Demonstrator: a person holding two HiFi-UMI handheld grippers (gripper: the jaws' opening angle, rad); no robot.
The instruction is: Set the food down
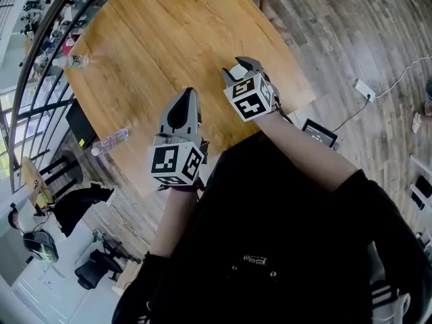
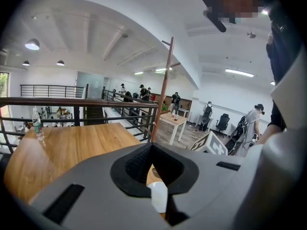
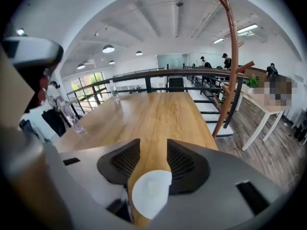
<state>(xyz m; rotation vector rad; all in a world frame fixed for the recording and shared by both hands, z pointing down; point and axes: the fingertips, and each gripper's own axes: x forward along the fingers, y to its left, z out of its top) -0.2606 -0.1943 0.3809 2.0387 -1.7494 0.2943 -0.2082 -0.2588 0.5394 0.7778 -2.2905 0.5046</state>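
Note:
No food shows in any view. My left gripper (image 1: 185,96) hangs over the near edge of the round wooden table (image 1: 169,32). Its jaws are shut, the tips meeting with nothing between them (image 2: 152,146). My right gripper (image 1: 244,67) is held a little further in over the table, to the right of the left one. It is open, and only bare table top (image 3: 158,114) shows through the gap between its ribbed pads (image 3: 153,143). A white round piece low between each pair of jaws belongs to the gripper.
Two clear plastic bottles stand on the table, one at the far left rim (image 1: 75,61) and one near the left edge (image 1: 110,141). A black railing (image 3: 158,73) runs behind the table and a brown pole (image 3: 232,56) rises at its right. A power strip (image 1: 364,90) lies on the floor.

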